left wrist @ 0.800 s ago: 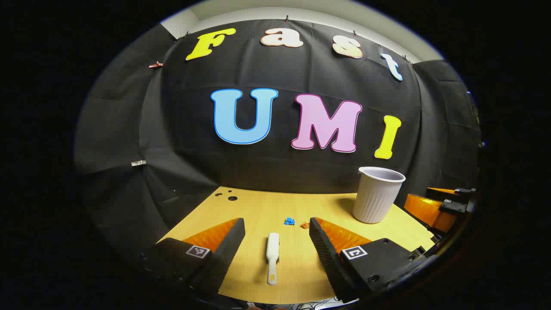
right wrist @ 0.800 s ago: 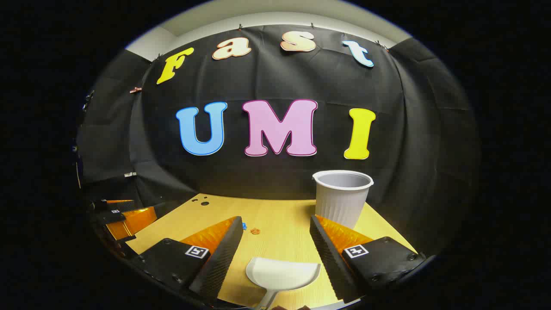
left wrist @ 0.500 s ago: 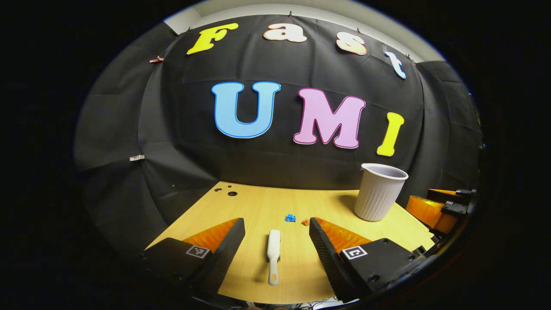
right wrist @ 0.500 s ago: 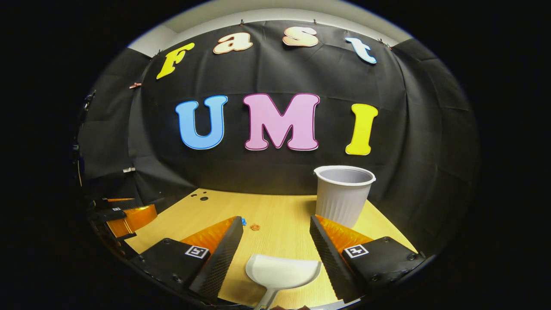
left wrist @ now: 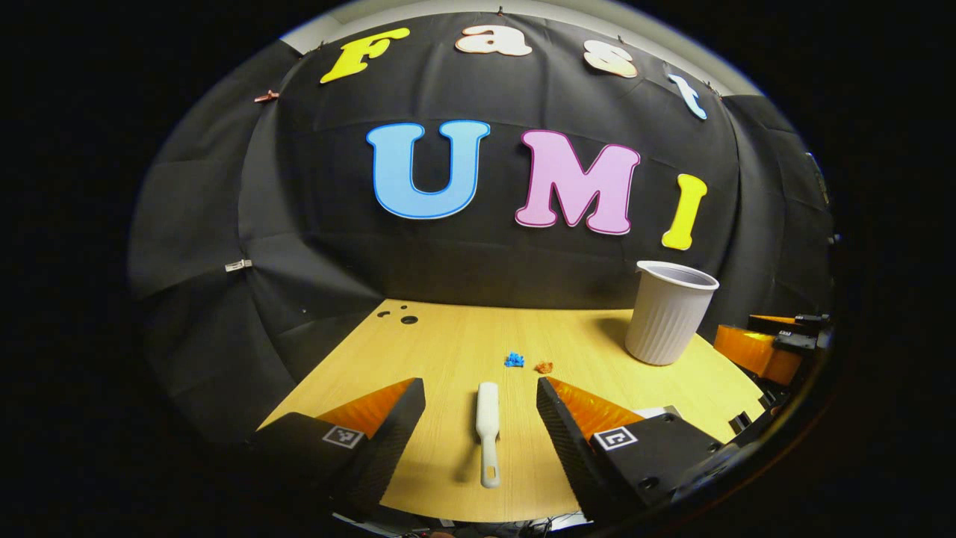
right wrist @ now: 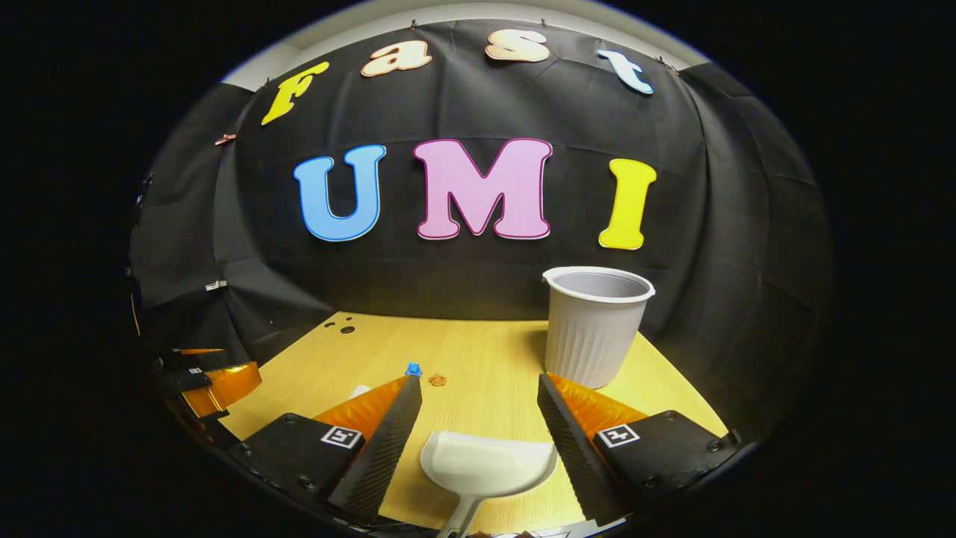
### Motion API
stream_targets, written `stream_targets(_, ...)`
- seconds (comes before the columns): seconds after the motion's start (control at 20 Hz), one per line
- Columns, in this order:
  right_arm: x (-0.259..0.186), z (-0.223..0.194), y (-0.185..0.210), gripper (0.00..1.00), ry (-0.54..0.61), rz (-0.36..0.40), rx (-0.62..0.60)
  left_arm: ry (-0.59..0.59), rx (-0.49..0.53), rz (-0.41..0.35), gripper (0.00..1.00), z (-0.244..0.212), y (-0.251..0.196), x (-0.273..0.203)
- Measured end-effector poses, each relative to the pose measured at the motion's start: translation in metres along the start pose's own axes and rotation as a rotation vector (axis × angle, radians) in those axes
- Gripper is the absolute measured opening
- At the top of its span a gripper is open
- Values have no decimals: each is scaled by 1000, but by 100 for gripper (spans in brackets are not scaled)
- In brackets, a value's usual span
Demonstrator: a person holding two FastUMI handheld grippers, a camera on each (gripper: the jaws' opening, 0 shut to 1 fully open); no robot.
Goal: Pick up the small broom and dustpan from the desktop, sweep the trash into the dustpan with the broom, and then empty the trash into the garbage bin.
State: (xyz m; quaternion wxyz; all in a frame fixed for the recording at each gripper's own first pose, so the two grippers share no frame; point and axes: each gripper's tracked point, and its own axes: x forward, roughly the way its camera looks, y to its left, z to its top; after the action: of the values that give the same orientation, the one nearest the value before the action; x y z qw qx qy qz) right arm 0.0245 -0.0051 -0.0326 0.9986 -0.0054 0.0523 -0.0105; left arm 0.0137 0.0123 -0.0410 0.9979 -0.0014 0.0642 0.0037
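The left gripper [left wrist: 480, 407] has its two fingers spread wide apart, and it is holding nothing. The small white broom [left wrist: 488, 432] lies flat on the wooden desktop [left wrist: 448, 351], in the gap between the fingers, and neither finger touches it. Its handle end points to the near edge and its brush end points away.

A little farther off, past the broom, sit two tiny bits of trash: a blue scrap [left wrist: 513, 360] and an orange scrap [left wrist: 544, 367], just beside each other. Far to the right stands the garbage bin [left wrist: 669, 312], a white ribbed cup that is upright and open on top. The other gripper peeks in at the far right edge of the left gripper view.

The right gripper [right wrist: 479, 407] is spread wide too, with nothing in its grip. The white dustpan [right wrist: 487, 466] lies on the desktop between its fingers, without touching them, and its handle points to the near edge. In the right gripper view the blue scrap and orange scrap are to the left, just past the left finger. The bin stands close behind the right finger.
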Motion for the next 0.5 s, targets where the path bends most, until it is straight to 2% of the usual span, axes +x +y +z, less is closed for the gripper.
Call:
stream_targets(0.15,5,-8,1,98,23,6,4,66,-46,-36,96,-19,-3,14)
stream_targets(0.3,10,-18,2,98,52,15,-5,151,-66,-36,96,-39,-1,31)
stream_targets(0.5,17,-35,-2,98,100,26,-1,294,-22,-29,95,-79,6,58)
